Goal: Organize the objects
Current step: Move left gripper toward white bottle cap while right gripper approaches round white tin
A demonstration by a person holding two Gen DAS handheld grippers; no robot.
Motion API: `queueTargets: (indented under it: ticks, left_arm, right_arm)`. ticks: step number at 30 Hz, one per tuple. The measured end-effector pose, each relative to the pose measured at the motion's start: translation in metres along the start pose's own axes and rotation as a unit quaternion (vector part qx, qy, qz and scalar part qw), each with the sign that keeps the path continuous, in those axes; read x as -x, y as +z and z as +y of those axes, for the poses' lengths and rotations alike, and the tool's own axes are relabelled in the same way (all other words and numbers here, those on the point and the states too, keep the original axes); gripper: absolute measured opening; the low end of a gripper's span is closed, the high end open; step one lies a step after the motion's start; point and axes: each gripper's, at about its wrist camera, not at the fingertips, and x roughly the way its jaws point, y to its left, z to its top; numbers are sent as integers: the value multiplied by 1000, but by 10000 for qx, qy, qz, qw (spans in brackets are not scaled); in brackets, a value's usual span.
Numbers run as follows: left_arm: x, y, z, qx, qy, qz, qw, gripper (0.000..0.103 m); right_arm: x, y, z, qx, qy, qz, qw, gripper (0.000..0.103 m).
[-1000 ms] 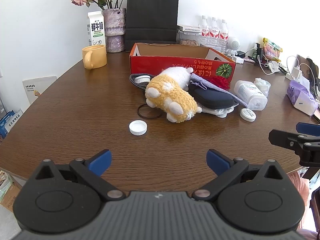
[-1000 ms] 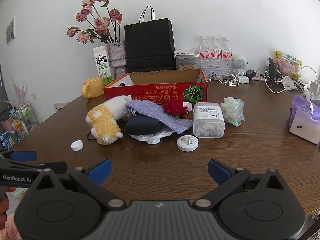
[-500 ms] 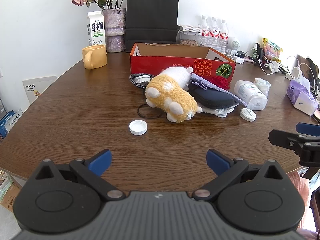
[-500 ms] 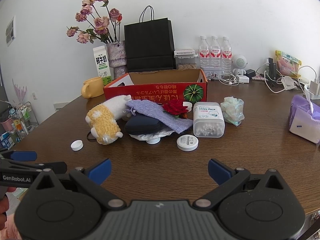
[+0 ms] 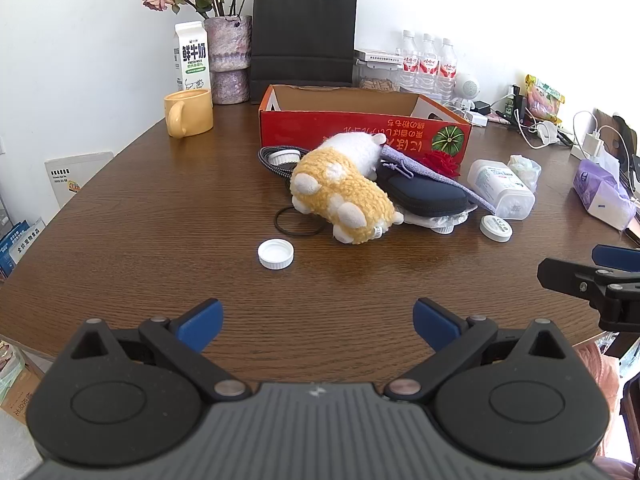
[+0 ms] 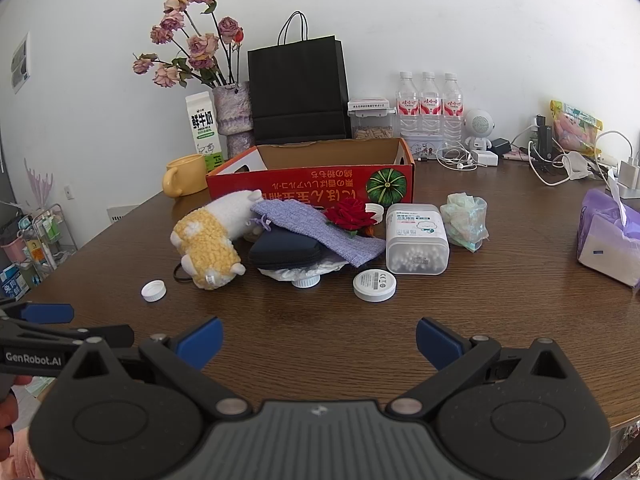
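Your left gripper (image 5: 316,320) hangs over the near edge of the table (image 5: 140,200), its blue-tipped fingers spread wide with nothing between them. Your right gripper (image 6: 318,338) sits the same way, fingers apart and empty, also above the near edge.

Just ahead of your left gripper a white bottle cap (image 5: 275,254) lies alone on the wood, with a black ring (image 5: 298,222) beyond it, touching the yellow and white plush toy (image 5: 344,196). The toy lies on its side against a dark blue pouch (image 6: 286,250), which a purple knitted bag (image 6: 316,232) partly covers. A red flower (image 6: 350,216) rests on that bag.

Ahead of your right gripper lies a round white lid (image 6: 375,285), close in front of the cotton swab box (image 6: 416,240). The open red cardboard box (image 6: 312,184) stands behind the pile, toward the table's far edge.
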Motion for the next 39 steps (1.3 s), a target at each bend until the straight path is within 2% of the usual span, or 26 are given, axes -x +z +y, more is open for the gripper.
queueTargets:
  ticks: [15,23,29,33,36,39]
  left_arm:
    - [-22,9,0,21,-18,146,9999,103]
    - [-45,21,5,140,209,244,9994,103]
    - [-67,29,11,256,388,371,9982,99]
    - [-80,32,13,273,470,466,9974,90]
    - [-89,34,14,250,488,555,9970,73]
    - [-94,37,13,201,514,537,9970,69]
  right_arm:
    - [-16,4,-14,-86,-79,66,9999,103]
    - [-36,9,-29,-47,-166,116,9998,103]
    - [-61,14,-38,38,-202,202,9996,102]
    - [-78,17,-41,122,-204,261,9994,97]
    - [-92,20,-44,164,-183,344,9991,93]
    - [-104,23,-47,192,-175,394,9989,87]
